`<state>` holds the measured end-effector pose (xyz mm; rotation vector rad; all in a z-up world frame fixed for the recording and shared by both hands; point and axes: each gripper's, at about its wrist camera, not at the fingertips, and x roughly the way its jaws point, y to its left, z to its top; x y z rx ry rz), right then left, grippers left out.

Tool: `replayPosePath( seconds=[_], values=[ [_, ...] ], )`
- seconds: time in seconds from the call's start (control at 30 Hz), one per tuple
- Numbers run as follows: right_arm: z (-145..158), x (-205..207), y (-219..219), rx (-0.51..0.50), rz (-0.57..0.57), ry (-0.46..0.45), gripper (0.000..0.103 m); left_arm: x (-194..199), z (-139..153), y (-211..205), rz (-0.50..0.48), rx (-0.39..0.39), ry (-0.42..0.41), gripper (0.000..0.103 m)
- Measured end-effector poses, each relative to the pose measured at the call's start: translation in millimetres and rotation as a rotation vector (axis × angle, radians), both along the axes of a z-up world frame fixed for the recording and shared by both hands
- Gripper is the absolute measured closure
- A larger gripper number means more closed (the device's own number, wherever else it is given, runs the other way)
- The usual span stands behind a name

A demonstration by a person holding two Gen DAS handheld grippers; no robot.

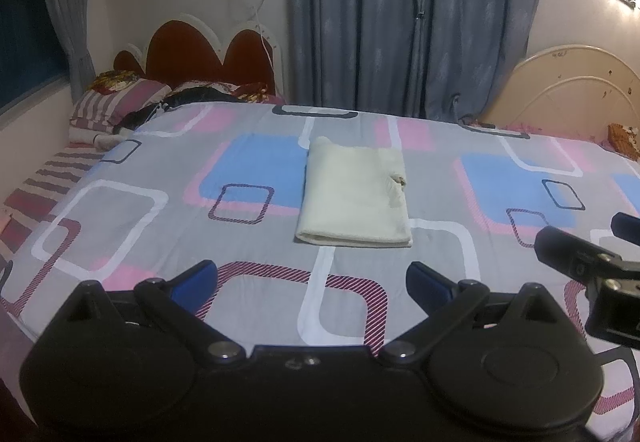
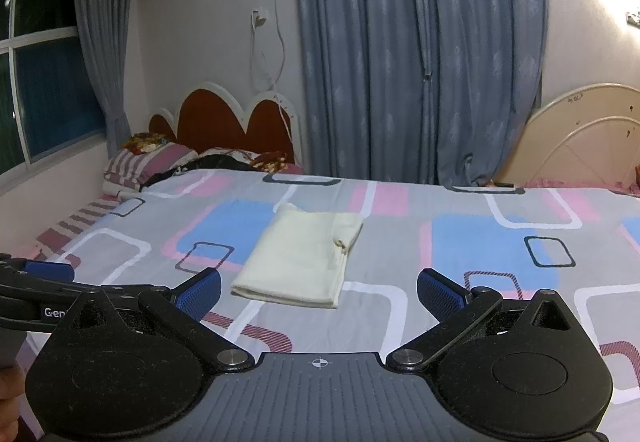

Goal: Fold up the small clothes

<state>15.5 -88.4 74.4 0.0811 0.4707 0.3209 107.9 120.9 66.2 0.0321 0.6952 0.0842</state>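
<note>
Folded cream garment lying flat mid-bed on the patterned bedsheet, left tongs and right tongs both spread apart, empty, hovering short of its near edge.

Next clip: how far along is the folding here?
Done: the cream garment lies folded into a neat rectangle on the bedspread, doubled edge toward the cameras.
In hand: nothing. The left hand-held gripper and the right hand-held gripper are both open, empty and short of the cloth.
Left: possibly nothing; no other unfolded small clothes are visible, apart from bedding piled by the headboard.
</note>
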Motion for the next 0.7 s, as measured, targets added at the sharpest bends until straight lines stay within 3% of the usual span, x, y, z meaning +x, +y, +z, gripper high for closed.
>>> replayPosePath(
  seconds=[0.43,0.7],
  values=[
    [-8,27,2,0.004,-0.009,0.034,0.000,30,-13,3,-0.029,-0.012,0.050,0.002],
    [-29,60,3,-0.010,-0.060,0.101,0.000,73,-36,31,-0.056,-0.086,-0.008,0.002]
  ],
)
